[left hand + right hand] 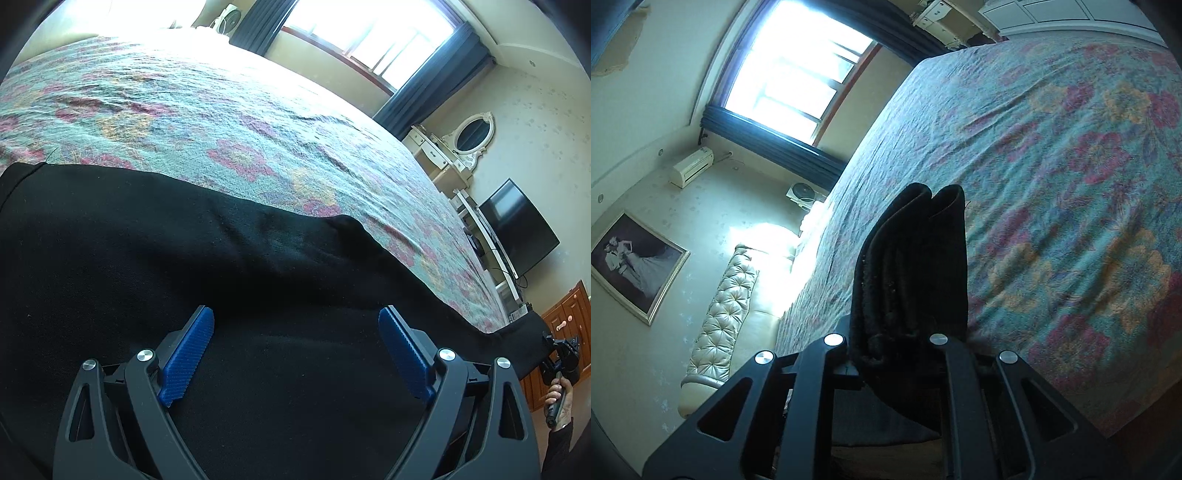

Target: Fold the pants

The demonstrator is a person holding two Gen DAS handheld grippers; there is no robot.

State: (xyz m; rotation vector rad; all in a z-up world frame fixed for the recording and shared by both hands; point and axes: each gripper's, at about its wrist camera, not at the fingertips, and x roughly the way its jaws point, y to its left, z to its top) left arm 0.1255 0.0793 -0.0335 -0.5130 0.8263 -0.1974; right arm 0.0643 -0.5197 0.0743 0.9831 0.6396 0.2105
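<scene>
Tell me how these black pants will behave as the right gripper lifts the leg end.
Likely floppy: the pants drape in soft creases over the bedspread. The bunched hem in the right gripper looks thick, perhaps fleecy, so it should grip well. The rest will probably trail and drag; the left gripper is open above it.

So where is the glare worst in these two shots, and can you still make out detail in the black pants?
Left wrist view: the window blows out and washes the far bedspread white; the pants read nearly flat black. Right wrist view: window glare again, yet the folds of the pants show.
</scene>
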